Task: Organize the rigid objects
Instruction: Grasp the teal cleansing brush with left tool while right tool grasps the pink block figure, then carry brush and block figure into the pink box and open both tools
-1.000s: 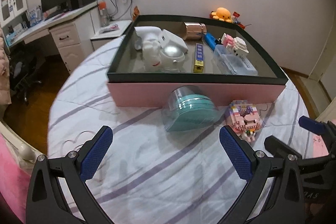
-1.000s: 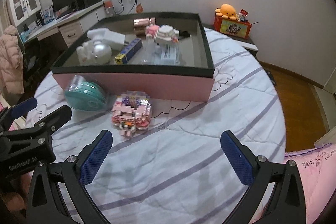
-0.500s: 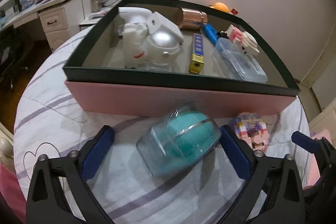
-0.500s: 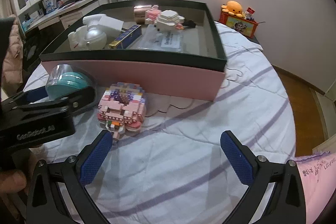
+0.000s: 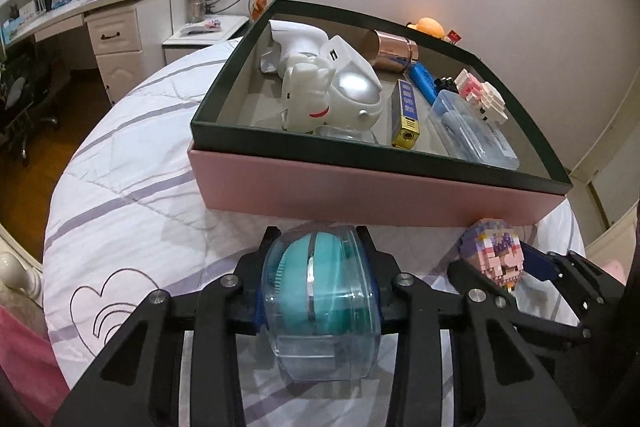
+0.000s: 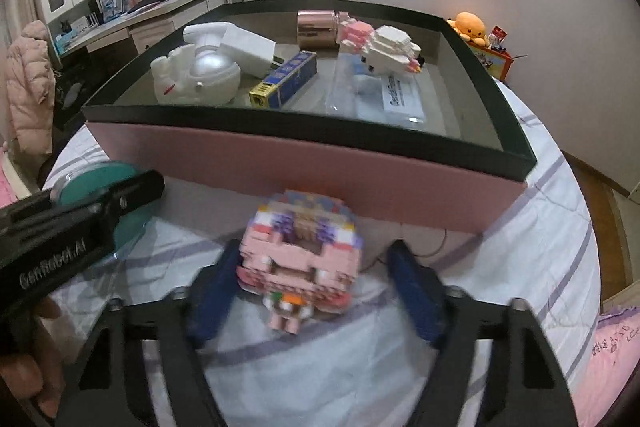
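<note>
Teal-filled clear case [image 5: 320,291] pinched as left jaws close, blurred brick model [image 6: 298,255] (untouched) between closing right jaws.

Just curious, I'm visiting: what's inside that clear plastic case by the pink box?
Inside the clear case, which the left gripper is closing on, sits a teal round thing with a bristly face, maybe a cleansing brush. Its underside and back are hidden by the case and fingers.

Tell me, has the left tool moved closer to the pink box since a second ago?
Yes. The left tool has advanced toward the pink box and is closing on the clear teal case lying in front of it.
</note>
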A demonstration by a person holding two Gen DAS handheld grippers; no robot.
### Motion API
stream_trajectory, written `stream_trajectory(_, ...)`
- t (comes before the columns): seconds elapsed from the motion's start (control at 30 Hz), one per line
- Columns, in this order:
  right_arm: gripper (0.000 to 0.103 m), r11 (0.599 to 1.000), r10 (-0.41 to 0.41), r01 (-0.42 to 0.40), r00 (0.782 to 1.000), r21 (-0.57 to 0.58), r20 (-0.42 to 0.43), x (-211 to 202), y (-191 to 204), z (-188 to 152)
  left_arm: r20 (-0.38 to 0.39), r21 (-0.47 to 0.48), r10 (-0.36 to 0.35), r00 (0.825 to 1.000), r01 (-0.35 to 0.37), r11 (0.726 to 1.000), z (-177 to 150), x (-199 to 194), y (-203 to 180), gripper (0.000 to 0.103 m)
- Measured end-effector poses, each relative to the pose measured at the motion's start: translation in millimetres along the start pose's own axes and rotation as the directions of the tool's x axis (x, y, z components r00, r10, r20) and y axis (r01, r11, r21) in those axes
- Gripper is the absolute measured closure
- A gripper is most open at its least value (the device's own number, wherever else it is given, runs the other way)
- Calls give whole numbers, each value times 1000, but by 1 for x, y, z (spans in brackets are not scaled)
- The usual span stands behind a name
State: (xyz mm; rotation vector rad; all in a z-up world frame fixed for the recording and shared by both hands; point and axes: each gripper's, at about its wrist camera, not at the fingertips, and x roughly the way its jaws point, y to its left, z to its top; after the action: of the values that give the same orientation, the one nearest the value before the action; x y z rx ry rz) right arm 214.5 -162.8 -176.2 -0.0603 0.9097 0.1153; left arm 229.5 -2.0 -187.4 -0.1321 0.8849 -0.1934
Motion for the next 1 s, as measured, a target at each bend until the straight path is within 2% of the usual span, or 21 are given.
stream_trajectory(0.33,46,998,44,-45,999,37,19,-17,-4,-3,2,2,17,1000,-17,1000,-8,-19,7,66)
stream_trajectory(0.57,46,997,72,-74,996,37,62,-45,-3,5,34,13,20,999,-20,1000,0,-40,8,66)
stream_trajectory(0.77,46,995,87,-91,989,29,123,-68,-7,30,96,42,22,995,-26,999,30,-60,1,66)
stream_trajectory(1.0,46,997,74,-79,981,19,177,-74,-17,79,171,101,20,985,-38,994,79,-71,-17,66)
